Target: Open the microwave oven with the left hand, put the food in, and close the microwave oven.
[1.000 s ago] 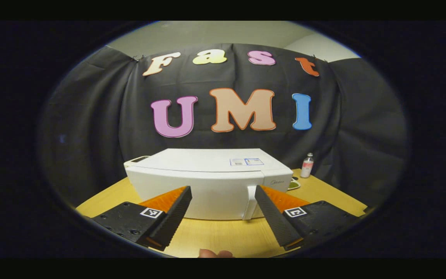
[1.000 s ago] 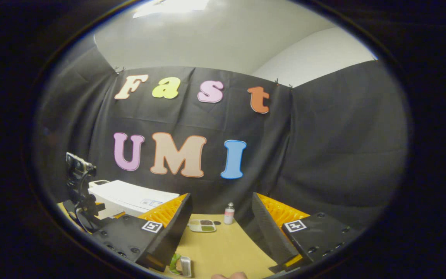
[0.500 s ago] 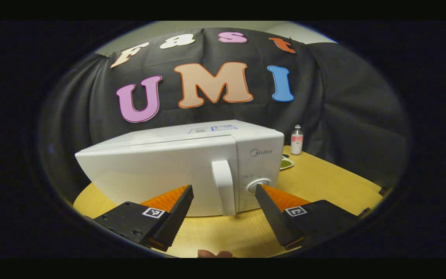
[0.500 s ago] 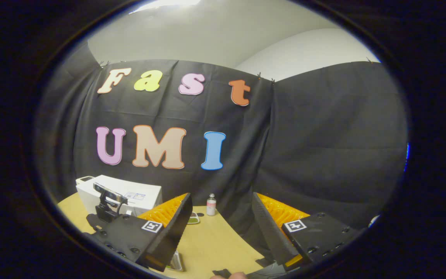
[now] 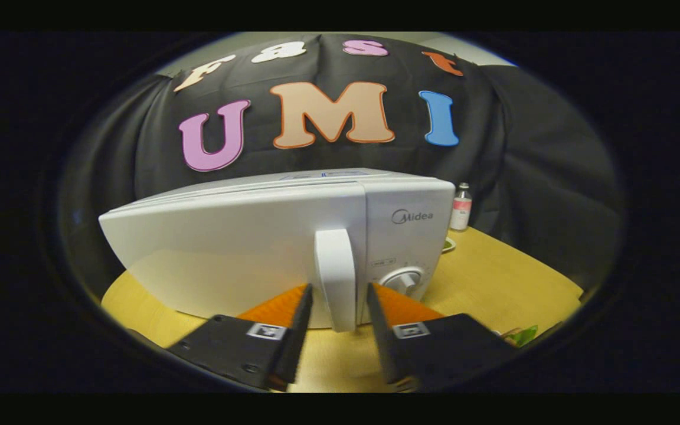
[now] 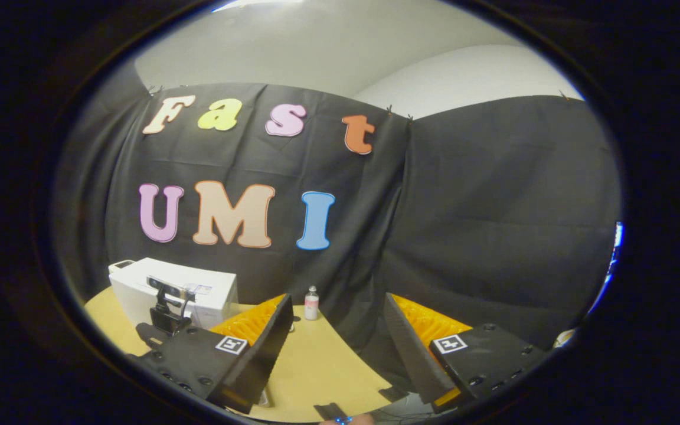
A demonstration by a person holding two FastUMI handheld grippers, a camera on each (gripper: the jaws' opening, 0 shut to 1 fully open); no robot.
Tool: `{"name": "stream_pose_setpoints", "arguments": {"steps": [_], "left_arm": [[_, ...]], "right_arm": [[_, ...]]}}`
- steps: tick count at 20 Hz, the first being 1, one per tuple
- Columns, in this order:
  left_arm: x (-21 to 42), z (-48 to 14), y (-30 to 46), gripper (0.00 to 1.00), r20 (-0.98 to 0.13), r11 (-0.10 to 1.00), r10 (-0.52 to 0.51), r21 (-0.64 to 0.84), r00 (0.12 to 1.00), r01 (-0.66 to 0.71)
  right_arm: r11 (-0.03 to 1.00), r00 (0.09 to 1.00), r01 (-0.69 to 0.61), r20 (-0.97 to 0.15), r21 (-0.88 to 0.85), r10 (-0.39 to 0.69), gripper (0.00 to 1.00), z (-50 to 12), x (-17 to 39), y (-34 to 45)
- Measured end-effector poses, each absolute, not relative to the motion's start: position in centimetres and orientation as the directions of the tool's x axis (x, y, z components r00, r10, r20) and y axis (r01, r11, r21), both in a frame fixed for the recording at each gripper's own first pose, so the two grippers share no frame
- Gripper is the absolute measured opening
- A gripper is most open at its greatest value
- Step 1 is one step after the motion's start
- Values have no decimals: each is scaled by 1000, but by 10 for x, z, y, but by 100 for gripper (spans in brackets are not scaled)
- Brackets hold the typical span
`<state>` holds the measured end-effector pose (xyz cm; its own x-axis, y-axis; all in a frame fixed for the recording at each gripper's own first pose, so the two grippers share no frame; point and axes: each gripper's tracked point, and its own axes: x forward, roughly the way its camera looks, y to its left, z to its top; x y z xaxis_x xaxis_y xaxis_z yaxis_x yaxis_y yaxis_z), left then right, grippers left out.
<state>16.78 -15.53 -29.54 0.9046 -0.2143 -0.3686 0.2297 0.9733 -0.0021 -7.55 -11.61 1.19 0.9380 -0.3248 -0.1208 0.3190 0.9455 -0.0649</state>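
The left hand-held gripper [image 5: 337,307] sits spread on both sides of the tall door handle [image 5: 336,277] of the microwave [image 5: 245,248], not squeezing yet. The right hand-held gripper [image 6: 337,336] waits spread, far off.

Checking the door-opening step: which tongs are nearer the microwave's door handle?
Left. The left tongs straddle the door handle, not visibly gripping. The right tongs hang open farther off, beside the microwave.

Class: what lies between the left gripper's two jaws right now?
In the left gripper view, the microwave's white door handle stands between the left gripper's jaws.
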Motion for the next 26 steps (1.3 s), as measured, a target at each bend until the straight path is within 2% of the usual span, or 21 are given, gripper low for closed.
{"name": "stream_pose_setpoints", "arguments": {"steps": [2, 8, 12, 14, 16, 20, 26], "left_arm": [[161, -292, -154, 25, -367, 976, -203, 2, 908, 218], [160, -296, -156, 4, -394, 971, -236, -69, 888, 228], [136, -302, -150, 4, -475, 974, -226, -90, 850, 208], [109, -285, -137, 3, -436, 978, -205, -51, 877, 203], [75, -288, -121, 2, -451, 978, -203, -45, 869, 205], [28, -290, -85, 2, -492, 977, -206, -54, 846, 207], [-25, -291, -19, 2, -533, 995, -82, -1, 842, 96]], "right_arm": [[945, 938, 321, -120, -64, -326, 96, 11, -75, -120], [951, 945, 306, -110, -40, -309, 98, 9, -72, -123], [956, 952, 291, -106, 19, -288, 97, 6, -65, -124], [957, 954, 290, -86, 31, -286, 97, 5, -60, -128], [963, 961, 267, -92, 44, -262, 98, -5, -56, -123], [985, 980, 158, -129, 63, -149, 97, -35, -39, -98], [990, 961, -49, -265, 132, 83, 97, -102, -27, -45]]}}
